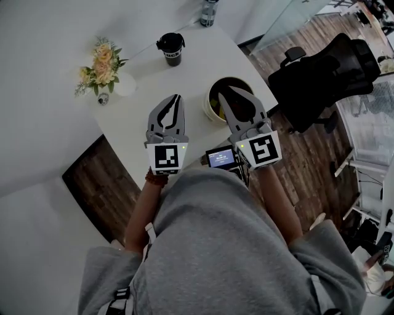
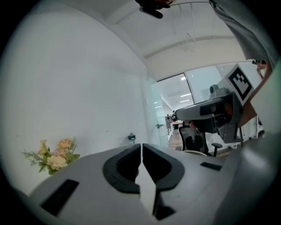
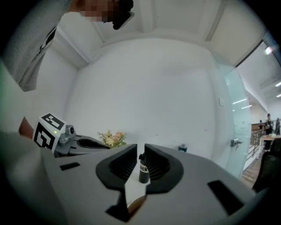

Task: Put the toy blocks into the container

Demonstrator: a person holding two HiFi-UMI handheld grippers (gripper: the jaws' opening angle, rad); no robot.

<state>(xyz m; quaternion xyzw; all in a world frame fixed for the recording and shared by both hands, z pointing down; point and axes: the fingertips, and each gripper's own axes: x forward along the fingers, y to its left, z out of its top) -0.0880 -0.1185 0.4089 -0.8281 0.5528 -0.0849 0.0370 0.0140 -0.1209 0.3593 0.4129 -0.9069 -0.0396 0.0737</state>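
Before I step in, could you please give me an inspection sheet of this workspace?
Surface: white table, mostly bare.
Job's things: round container near the table's edge, contents too dark to tell; nothing else of the job seen.
Clutter: flowers, black cup, bottle, small screen device.
Grippers: left claw shut, empty; right claw narrowly open, empty, tips over the container.
Cables: nothing seen.
Surroundings: office chair, wood floor.

Head view looks steeply down; both gripper views share the flowers (image 2: 52,158).
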